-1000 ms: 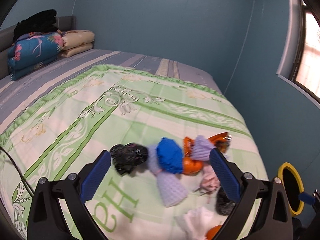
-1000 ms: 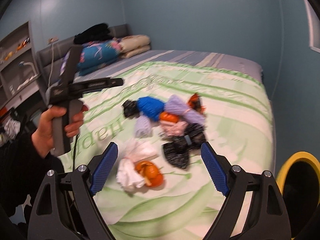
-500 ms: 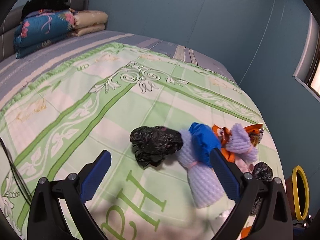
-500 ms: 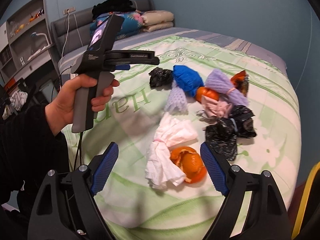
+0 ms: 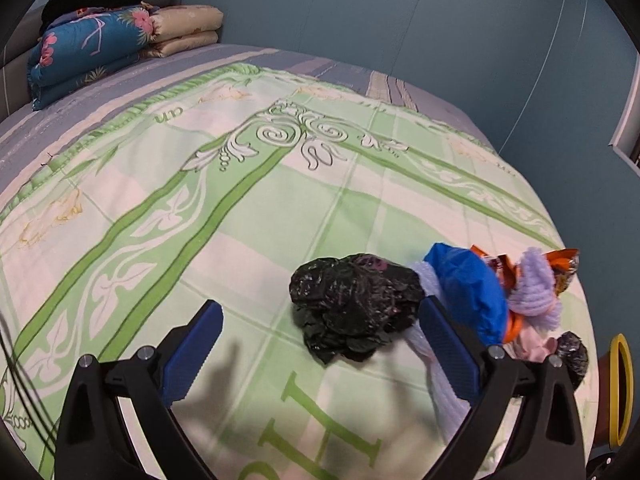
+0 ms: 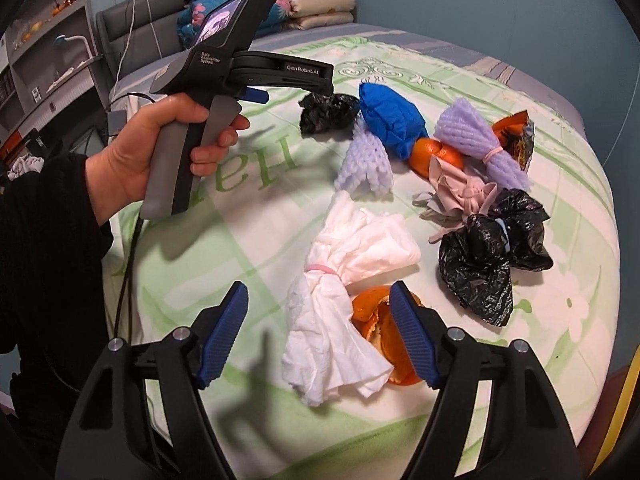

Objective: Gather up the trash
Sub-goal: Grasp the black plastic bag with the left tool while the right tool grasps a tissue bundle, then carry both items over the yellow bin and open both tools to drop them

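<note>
- Trash heaped on bed (image 5: 280, 200): black bag (image 5: 354, 304), white tissue bundle (image 6: 340, 280).
- Left gripper (image 5: 320, 340) wide open, empty, near black bag.
- Right gripper (image 6: 320, 332) open, straddling tissue bundle.

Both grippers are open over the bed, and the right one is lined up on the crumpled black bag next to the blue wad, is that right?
Not quite. Both are open, but the right gripper is lined up on the white tissue bundle beside the orange peel, as the right wrist view shows. The left gripper faces the crumpled black bag next to the blue wad.
</note>
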Motion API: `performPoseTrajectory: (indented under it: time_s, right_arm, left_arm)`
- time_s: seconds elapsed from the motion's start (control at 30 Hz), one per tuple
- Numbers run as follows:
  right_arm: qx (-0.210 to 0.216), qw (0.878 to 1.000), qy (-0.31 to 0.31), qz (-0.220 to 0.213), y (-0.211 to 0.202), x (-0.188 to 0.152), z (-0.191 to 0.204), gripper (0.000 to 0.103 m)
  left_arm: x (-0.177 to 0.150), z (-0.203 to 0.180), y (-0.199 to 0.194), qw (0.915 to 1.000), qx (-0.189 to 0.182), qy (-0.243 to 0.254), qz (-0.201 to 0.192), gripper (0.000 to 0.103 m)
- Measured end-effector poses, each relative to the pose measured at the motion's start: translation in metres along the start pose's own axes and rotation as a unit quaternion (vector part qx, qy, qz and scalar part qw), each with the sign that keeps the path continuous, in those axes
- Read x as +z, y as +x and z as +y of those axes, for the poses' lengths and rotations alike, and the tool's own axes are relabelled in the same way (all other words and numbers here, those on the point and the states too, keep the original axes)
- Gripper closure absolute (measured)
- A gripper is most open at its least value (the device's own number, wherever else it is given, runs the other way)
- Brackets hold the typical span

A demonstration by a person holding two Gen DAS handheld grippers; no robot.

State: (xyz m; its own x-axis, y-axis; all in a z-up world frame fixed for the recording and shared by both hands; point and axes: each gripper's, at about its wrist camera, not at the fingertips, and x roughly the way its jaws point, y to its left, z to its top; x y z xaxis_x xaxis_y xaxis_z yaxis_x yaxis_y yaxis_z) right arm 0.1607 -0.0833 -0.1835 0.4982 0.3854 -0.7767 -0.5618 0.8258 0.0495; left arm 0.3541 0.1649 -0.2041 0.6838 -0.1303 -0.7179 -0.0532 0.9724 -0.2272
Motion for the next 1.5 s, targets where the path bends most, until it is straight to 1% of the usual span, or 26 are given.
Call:
performPoseTrajectory:
  time_s: [0.1,0.17,0.2,0.27,0.33,0.37,0.4,0.43,0.47,0.5,0.57,0.63,0.73,0.83,1.0,1.2,1.37,1.5]
  right_arm:
    - [0.003,1.000,0.002,0.007,0.005,-0.001,-0.003,0.038]
    - [-0.001,1.000,0.000,0.008,0.006,-0.002,-0.004,0.040]
    - [-0.001,1.000,0.001,0.009,0.007,-0.002,-0.006,0.042]
    - [-0.002,1.000,0.001,0.012,0.007,-0.002,-0.007,0.043]
    - [-0.008,1.000,-0.004,0.017,0.010,-0.003,-0.006,0.047]
    - [-0.010,1.000,-0.006,0.020,0.011,-0.004,-0.006,0.048]
    - [-0.010,1.000,-0.006,0.027,0.014,-0.005,-0.006,0.052]
    - [-0.009,0.999,-0.004,0.031,0.015,-0.006,-0.005,0.054]
    - [-0.008,0.999,-0.002,0.034,0.016,-0.006,-0.006,0.054]
    - [-0.008,0.999,-0.001,0.036,0.017,-0.007,-0.006,0.057]
    - [-0.011,0.999,-0.002,0.039,0.017,-0.007,-0.005,0.062]
    - [-0.007,0.999,0.002,0.043,0.017,-0.007,-0.006,0.073]
    - [0.001,0.999,0.015,0.051,0.020,-0.006,-0.009,0.081]
    - [0.011,0.998,0.029,0.050,0.018,-0.005,-0.014,0.086]
    - [0.032,0.997,0.051,0.040,0.004,-0.002,-0.023,0.087]
    - [0.036,0.998,0.058,0.016,-0.020,0.001,-0.031,0.088]
    - [0.046,0.996,0.079,0.000,-0.041,-0.001,-0.045,0.088]
    - [0.052,0.994,0.096,-0.018,-0.063,-0.002,-0.058,0.088]
  left_arm:
    - [0.000,0.001,0.011,0.9999,-0.005,-0.006,0.008,0.010]
    - [0.000,0.003,0.018,0.9997,-0.013,-0.016,0.012,0.015]
    - [0.000,0.006,0.021,0.9993,-0.022,-0.027,0.015,0.017]
    - [0.000,0.010,0.027,0.9985,-0.032,-0.041,0.019,0.026]
    - [0.000,0.012,0.035,0.9978,-0.041,-0.047,0.025,0.032]
    - [-0.001,0.011,0.039,0.9976,-0.043,-0.047,0.027,0.038]
    - [-0.001,0.010,0.043,0.9974,-0.046,-0.045,0.032,0.042]
    - [-0.002,0.009,0.047,0.9974,-0.045,-0.043,0.036,0.051]
    - [-0.003,0.008,0.049,0.9974,-0.043,-0.041,0.039,0.055]
    - [-0.004,0.008,0.051,0.9976,-0.041,-0.040,0.039,0.055]
    - [-0.005,0.010,0.051,0.9973,-0.047,-0.044,0.036,0.059]
    - [-0.005,0.013,0.049,0.9966,-0.053,-0.051,0.037,0.062]
    - [-0.006,0.012,0.043,0.9969,-0.054,-0.044,0.037,0.064]
    - [-0.008,0.010,0.032,0.9971,-0.059,-0.036,0.033,0.065]
    - [-0.010,0.009,0.006,0.9968,-0.071,-0.031,0.020,0.065]
    - [-0.011,0.004,-0.031,0.9961,-0.085,-0.022,0.001,0.065]
    - [-0.015,-0.012,-0.063,0.9954,-0.095,-0.010,-0.014,0.065]
    - [-0.016,-0.034,-0.092,0.9933,-0.110,0.006,-0.034,0.065]
